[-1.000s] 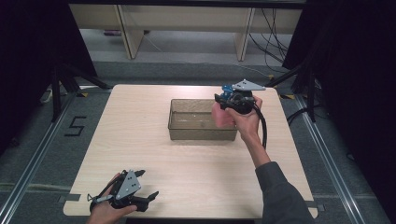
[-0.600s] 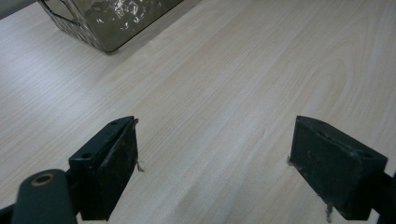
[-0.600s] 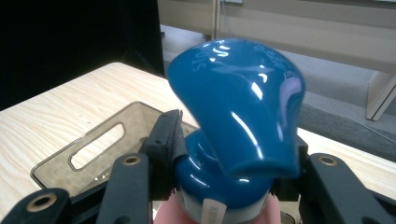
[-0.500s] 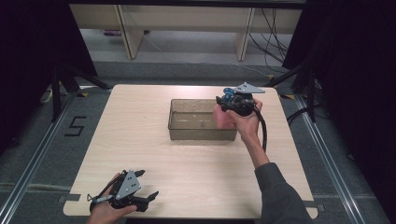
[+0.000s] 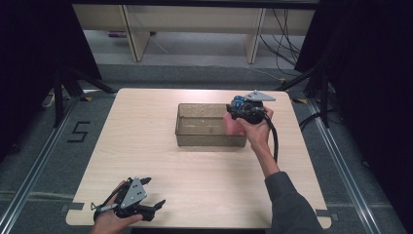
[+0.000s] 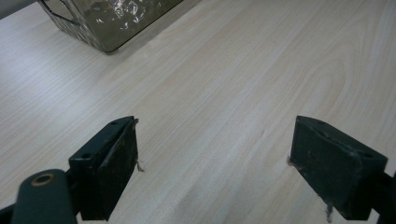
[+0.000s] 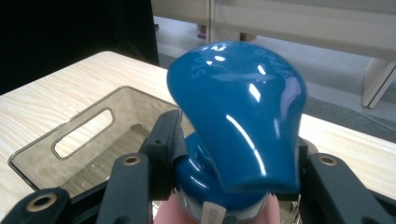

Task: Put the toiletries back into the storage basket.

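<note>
Bin [image 5: 210, 139] on table; right gripper [image 5: 237, 113] clamping blue-capped bottle [image 7: 238, 130] above it.

High view looks down from above; gripper views sit close, sharing the clear bin [image 5: 209, 127].

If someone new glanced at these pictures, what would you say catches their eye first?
Most striking is the glossy blue object clamped in the right tool, held at the right end of the clear bin in the middle of the table; something pink shows beneath it. Next, the left tool rests at the table's near edge, open, with bare wood between its pads.
</note>
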A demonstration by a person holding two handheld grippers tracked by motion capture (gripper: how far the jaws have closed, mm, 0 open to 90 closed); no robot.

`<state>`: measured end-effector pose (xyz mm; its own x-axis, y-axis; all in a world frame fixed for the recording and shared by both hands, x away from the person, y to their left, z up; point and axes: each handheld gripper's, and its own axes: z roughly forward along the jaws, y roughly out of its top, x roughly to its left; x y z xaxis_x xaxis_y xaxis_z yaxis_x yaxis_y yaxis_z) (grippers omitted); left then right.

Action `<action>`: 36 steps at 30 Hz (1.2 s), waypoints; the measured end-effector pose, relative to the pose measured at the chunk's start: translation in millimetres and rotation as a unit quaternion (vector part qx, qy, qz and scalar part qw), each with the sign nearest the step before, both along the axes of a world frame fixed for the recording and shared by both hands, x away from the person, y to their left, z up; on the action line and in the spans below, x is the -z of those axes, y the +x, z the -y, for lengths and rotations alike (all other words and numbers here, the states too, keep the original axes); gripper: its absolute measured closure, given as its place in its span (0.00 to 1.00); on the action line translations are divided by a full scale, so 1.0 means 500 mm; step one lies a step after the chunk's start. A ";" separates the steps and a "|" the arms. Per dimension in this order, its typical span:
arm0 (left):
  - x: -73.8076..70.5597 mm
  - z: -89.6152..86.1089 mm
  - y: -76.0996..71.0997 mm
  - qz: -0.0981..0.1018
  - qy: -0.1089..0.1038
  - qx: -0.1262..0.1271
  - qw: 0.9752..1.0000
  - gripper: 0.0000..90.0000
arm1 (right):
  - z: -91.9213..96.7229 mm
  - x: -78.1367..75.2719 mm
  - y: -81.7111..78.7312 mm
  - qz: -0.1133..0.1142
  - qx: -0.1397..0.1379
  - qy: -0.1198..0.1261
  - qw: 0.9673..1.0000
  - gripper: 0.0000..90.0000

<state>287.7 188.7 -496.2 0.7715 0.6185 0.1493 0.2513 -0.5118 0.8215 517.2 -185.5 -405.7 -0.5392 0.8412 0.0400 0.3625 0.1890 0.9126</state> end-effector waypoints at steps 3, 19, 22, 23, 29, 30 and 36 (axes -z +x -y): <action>-0.003 -0.003 0.002 0.006 0.011 0.002 1.000 0.16 | 0.003 0.007 0.000 0.002 0.002 -0.006 1.000 0.59; -0.002 -0.003 0.002 0.005 0.011 0.002 1.000 0.16 | 0.008 0.031 0.002 -0.015 0.007 -0.006 1.000 0.59; -0.003 -0.004 0.002 0.005 0.012 0.002 1.000 0.16 | 0.007 0.035 0.001 -0.014 0.012 -0.003 1.000 0.59; -0.003 -0.004 0.002 0.005 0.012 0.002 1.000 0.16 | 0.006 0.037 0.001 -0.016 0.010 -0.002 1.000 0.59; -0.003 -0.004 0.002 0.005 0.012 0.002 1.000 0.16 | 0.009 0.045 0.001 -0.020 0.008 -0.008 1.000 0.59; 0.000 -0.001 0.001 0.005 -0.003 -0.004 1.000 0.16 | 0.008 0.047 0.002 -0.020 0.005 -0.003 1.000 0.59; -0.003 -0.004 0.002 0.006 0.012 0.002 1.000 0.16 | 0.013 0.056 0.001 -0.019 0.008 -0.010 1.000 0.59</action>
<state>288.8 190.6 -494.8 0.7717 0.6119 0.1733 0.2397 -0.5322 0.8120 517.8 -191.9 -433.6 -0.5233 0.8510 0.0446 0.4009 0.1997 0.8941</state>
